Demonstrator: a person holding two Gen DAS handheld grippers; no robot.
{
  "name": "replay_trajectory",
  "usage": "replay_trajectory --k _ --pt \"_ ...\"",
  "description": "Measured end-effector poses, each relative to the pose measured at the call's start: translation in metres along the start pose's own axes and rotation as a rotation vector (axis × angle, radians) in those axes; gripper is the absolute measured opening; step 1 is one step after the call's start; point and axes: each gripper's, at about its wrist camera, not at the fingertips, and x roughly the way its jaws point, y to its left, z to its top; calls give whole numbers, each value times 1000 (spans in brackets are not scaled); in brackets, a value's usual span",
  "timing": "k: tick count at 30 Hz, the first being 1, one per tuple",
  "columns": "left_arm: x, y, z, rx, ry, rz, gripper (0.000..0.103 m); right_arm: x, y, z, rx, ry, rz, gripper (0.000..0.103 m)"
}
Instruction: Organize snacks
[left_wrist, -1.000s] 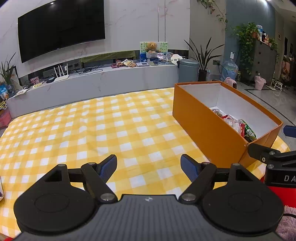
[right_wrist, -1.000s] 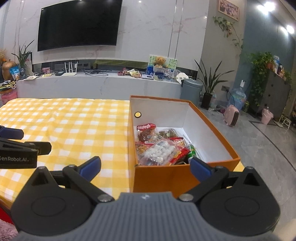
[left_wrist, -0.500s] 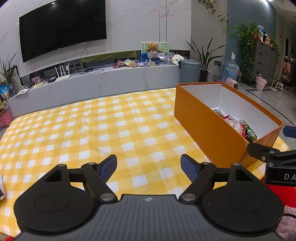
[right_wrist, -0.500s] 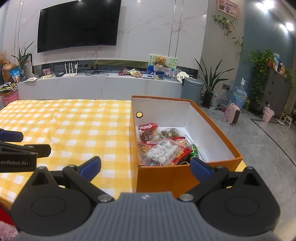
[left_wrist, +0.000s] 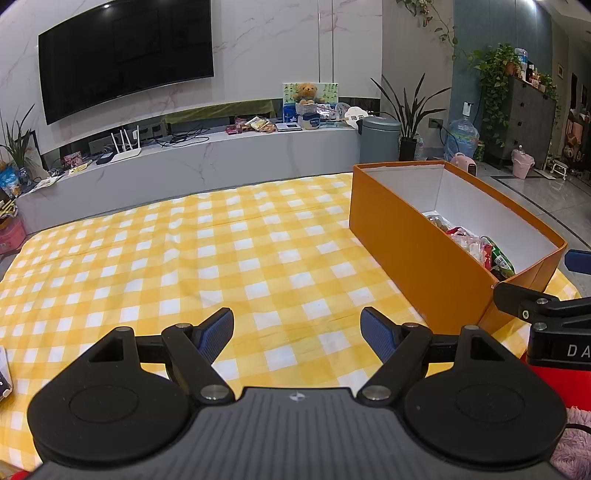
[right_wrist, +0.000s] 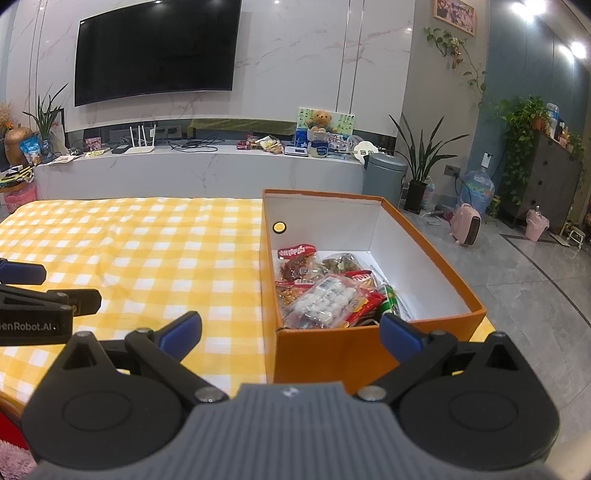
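A yellow-and-white checked tablecloth carries an open orange cardboard box at its right edge. Snack packets lie piled inside the box. Left gripper and right gripper both hover released, grasping nothing.

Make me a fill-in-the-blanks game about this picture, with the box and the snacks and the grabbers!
1. The snack packets all lie inside the ____ box.
2. The box stands on a cloth checked in white and ____.
3. The left gripper and the right gripper both have their jaws ____, with nothing between them.
4. High on the wall hangs a big black ____.

Missing words: orange; yellow; open; television
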Motion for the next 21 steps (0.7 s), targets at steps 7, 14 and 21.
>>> replay_trajectory --k 7,14,21 --pt "0 1 -1 -2 1 -1 92 1 1 -1 0 3 1 100" --pt "0 1 -1 -1 1 0 92 0 1 -1 2 6 5 100" --pt "0 2 0 -2 1 0 92 1 3 0 1 9 8 100"
